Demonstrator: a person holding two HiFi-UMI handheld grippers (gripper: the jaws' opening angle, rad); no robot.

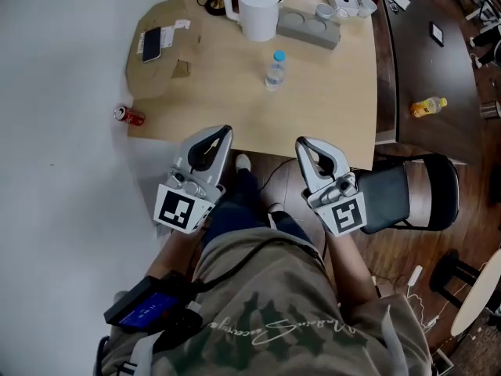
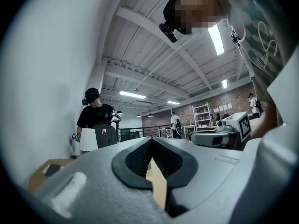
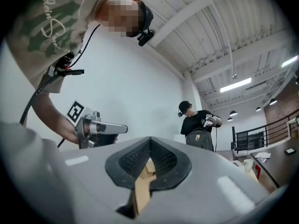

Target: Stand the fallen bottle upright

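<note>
The clear bottle (image 1: 275, 69) with its blue cap stands upright on the wooden bench (image 1: 337, 100), near the white jug (image 1: 258, 10). The left claw (image 1: 225, 131) and the right claw (image 1: 300, 142) hang side by side over the bench's near edge, well apart from the bottle. Both are closed on nothing. A yellow bottle (image 1: 429, 106) lies on its side on the dark table (image 1: 438, 69) alongside.

I work in an open loft office turned robotics lab: a white beamed ceiling (image 2: 154, 24) hung with strip lights (image 2: 216, 38), a brick wall (image 2: 233, 101) lined with metal shelving (image 2: 202, 115), and a black railing (image 2: 140, 133). A cluttered wooden table (image 1: 329, 100) stands before me. Nearby, another person (image 3: 198, 125) wears a head camera.
</note>
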